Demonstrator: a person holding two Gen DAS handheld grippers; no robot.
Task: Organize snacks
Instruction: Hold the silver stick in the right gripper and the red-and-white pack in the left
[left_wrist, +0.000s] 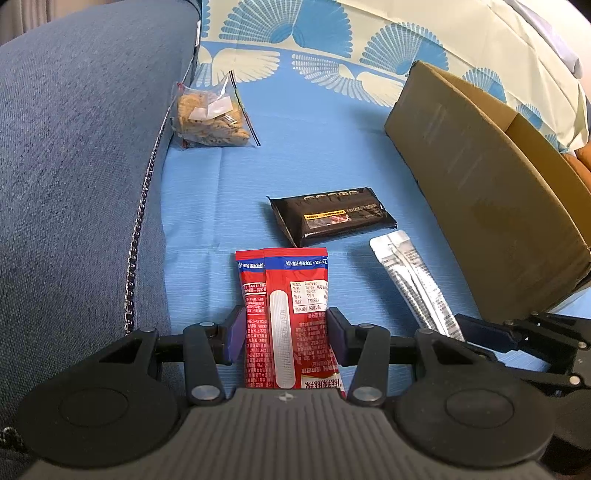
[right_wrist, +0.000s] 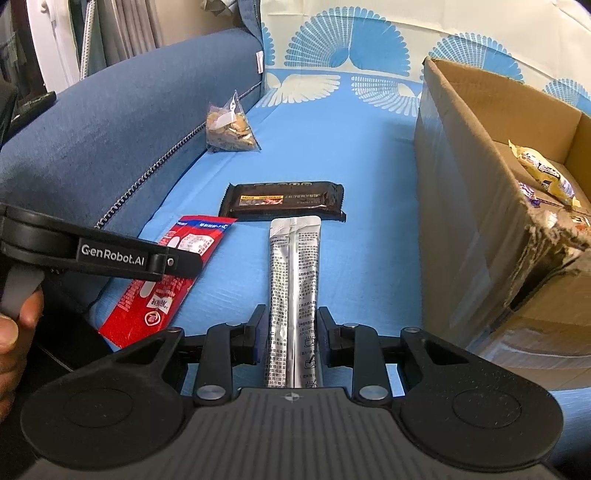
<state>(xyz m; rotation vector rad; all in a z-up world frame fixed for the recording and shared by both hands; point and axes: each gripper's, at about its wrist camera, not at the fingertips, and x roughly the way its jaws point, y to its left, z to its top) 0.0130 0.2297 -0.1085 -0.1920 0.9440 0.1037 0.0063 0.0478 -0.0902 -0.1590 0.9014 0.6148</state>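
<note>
Snacks lie spread ahead of your left gripper (left_wrist: 286, 334), whose jaws are clamped on the red packets (left_wrist: 284, 314), a pair lying overlapped on the blue sheet (left_wrist: 314, 155). Beyond its tips sits the black packet (left_wrist: 332, 214), farther off to the left the clear bag of biscuits (left_wrist: 210, 114), and to the right the cardboard box (left_wrist: 480, 206). Lift carelessly and the under packet may slide out, since they only overlap.

Your right gripper (right_wrist: 291, 338) is closed on the silver sachets (right_wrist: 293, 295), with the box (right_wrist: 461, 221) just to its right, snacks already inside. Its tall near wall could snag the sachets' free end if you swing low.
</note>
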